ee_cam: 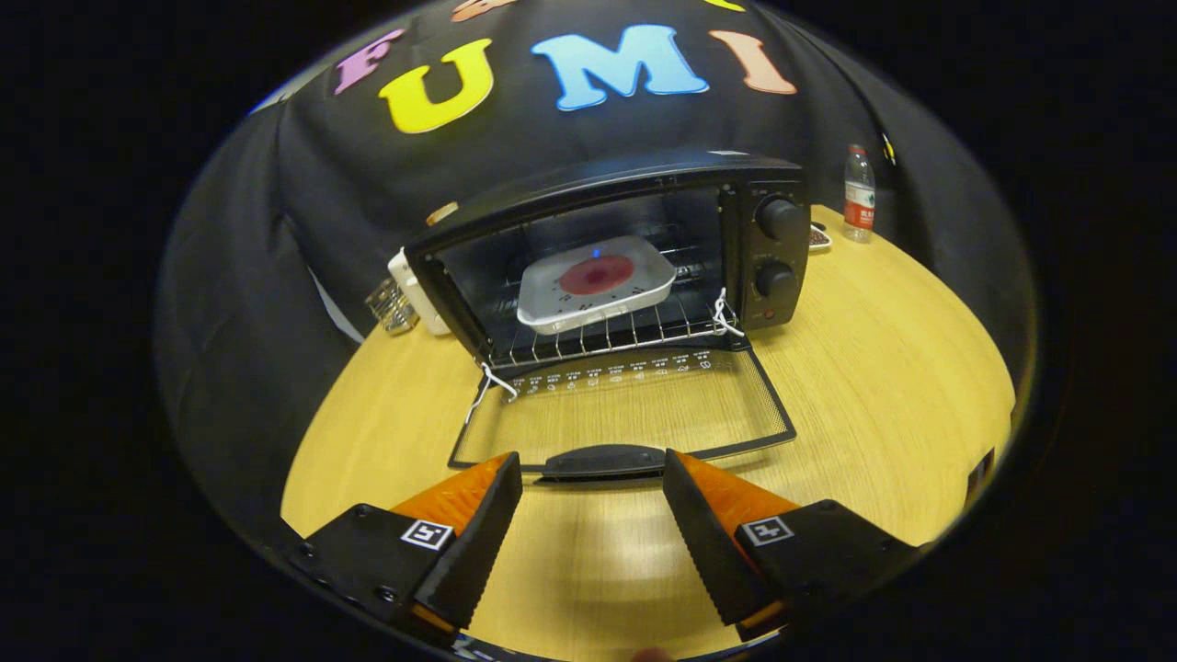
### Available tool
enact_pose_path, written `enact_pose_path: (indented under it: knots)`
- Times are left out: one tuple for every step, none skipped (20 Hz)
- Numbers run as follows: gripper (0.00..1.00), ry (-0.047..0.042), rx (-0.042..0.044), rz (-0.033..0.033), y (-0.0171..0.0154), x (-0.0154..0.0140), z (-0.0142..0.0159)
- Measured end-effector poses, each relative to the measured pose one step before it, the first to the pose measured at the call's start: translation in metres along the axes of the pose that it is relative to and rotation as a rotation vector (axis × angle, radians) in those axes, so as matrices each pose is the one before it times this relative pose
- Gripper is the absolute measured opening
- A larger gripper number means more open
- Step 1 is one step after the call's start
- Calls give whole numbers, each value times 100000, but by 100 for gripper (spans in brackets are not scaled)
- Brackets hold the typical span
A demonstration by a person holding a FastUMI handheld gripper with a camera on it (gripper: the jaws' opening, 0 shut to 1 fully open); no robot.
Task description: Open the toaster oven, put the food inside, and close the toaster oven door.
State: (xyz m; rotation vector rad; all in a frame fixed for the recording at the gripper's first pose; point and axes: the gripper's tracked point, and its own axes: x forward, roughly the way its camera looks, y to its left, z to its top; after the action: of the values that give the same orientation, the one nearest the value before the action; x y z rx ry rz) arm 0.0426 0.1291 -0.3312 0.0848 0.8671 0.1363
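Note:
A black toaster oven stands on the round wooden table, its glass door folded down flat toward me. Inside, on the wire rack, rests a white tray with a round red piece of food on it. The door's black handle lies just ahead of my fingertips, in line with the gap between them. My gripper is open, with nothing between its fingers, hovering over the table in front of the door.
A plastic water bottle stands at the table's far right edge, with a small dish beside the oven. A white box and a clear glass sit left of the oven. Two knobs face me.

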Motion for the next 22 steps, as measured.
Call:
enact_pose_path:
  knots:
    - [98,2415,-3491,56,2,-63,-602]
    - [98,3774,-2780,65,105,116,-727]
    - [98,3458,-1647,-252,-63,206,-668]
    - [98,3955,-482,-639,-206,263,-632]
    - [98,3631,534,-205,-34,300,-483]
    - [98,2710,672,-1387,-310,58,-365]
    - [99,1617,5,-577,-215,366,-115]
    - [98,1608,-176,-891,-288,297,-90]
    - [98,2096,40,-686,-283,419,-312]
    - [98,1581,119,-820,-268,307,-37]
    - [98,981,299,-554,-151,257,-30]
    - [98,945,487,186,55,239,28]
    - [98,777,653,196,53,294,19]
    - [98,767,642,50,38,310,65]
    - [98,872,730,-198,12,302,43]
    - [98,497,749,-247,-33,191,62]
    - [98,192,661,-399,-1,197,146]
    - [98,106,628,-429,-38,230,55]
    - [98,-302,745,-539,-17,140,195]
    - [98,126,536,-398,54,-50,-14]
    - [98,-63,-802,-335,27,47,64]
    - [98,-575,-1042,-259,-30,-31,-28]
